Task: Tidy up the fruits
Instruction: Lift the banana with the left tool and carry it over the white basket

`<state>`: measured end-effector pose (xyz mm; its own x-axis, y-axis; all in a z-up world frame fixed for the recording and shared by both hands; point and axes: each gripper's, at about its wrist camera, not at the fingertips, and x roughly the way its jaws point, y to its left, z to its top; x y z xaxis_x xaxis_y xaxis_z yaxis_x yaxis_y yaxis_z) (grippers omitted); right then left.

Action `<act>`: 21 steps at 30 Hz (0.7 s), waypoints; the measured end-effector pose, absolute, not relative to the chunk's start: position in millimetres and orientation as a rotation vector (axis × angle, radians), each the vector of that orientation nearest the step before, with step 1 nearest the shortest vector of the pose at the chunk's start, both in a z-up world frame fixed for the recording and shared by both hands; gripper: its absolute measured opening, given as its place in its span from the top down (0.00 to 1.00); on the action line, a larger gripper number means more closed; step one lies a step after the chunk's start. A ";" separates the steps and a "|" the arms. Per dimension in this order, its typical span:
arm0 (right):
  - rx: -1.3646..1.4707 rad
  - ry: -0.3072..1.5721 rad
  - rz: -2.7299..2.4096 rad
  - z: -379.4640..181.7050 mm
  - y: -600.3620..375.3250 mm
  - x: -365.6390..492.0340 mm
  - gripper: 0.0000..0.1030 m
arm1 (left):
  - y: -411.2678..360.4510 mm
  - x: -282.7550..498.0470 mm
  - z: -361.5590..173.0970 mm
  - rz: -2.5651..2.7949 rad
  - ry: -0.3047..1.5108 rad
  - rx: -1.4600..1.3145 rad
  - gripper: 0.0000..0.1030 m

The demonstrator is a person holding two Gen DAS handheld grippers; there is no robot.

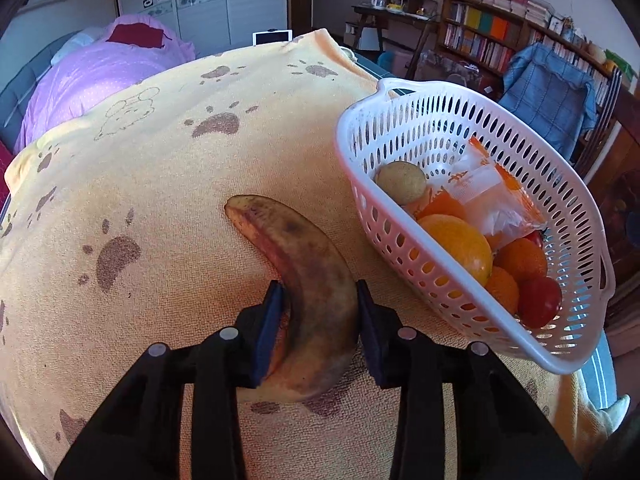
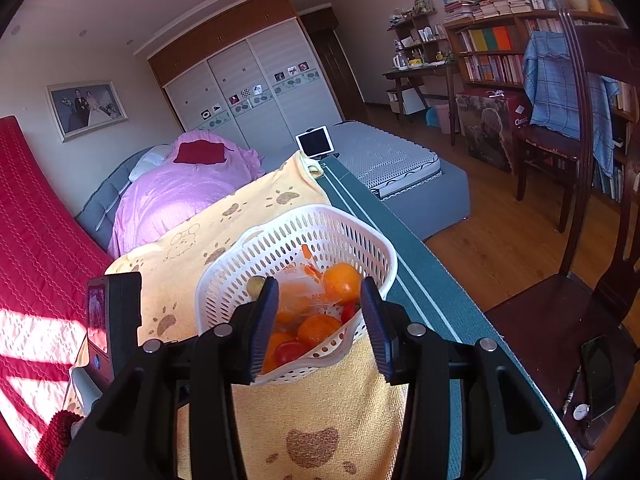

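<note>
A brown-spotted, overripe yellow banana (image 1: 296, 280) lies on a pale yellow terry blanket printed with brown paw marks (image 1: 160, 208), curving from its tip at upper left down toward the camera. The left gripper (image 1: 320, 320), black with dark blue pads, straddles the banana's lower end; the pads sit against both sides of the fruit, clamped on it while it rests on the blanket.

Just to the right of the banana stands a white perforated plastic basket (image 1: 404, 128), tilted, with its near wall close beside the fruit. Inside it are a large orange (image 1: 460, 248), smaller tangerines (image 1: 520, 258), a red tomato (image 1: 538, 306), a dull green-brown round fruit (image 1: 402, 182) and a clear packet with orange print (image 1: 492, 196).

The right gripper (image 2: 320, 320) hovers before the near rim of the same basket (image 2: 248, 272), its jaws apart with nothing pressed between them; the basket's front corner shows in the gap.

Beyond the blanket are a pink quilt (image 1: 100, 76), a white sliding wardrobe (image 2: 256, 92) and a wooden bookshelf full of books (image 1: 488, 36).
</note>
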<state>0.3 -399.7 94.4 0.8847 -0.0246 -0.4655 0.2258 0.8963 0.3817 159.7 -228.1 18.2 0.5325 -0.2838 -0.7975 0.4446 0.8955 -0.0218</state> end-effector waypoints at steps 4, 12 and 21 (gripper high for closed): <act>0.444 0.464 -0.136 95.1 -400.2 -0.1 0.57 | -217.8 157.6 22.3 -0.398 0.899 0.174 0.68; 0.443 0.462 -0.135 95.8 -400.1 -0.2 0.57 | -193.7 148.2 69.2 -0.377 0.797 0.118 0.68; 0.451 0.449 -0.142 98.6 -406.0 -3.5 0.57 | -224.4 136.8 117.0 -0.465 0.699 0.155 0.68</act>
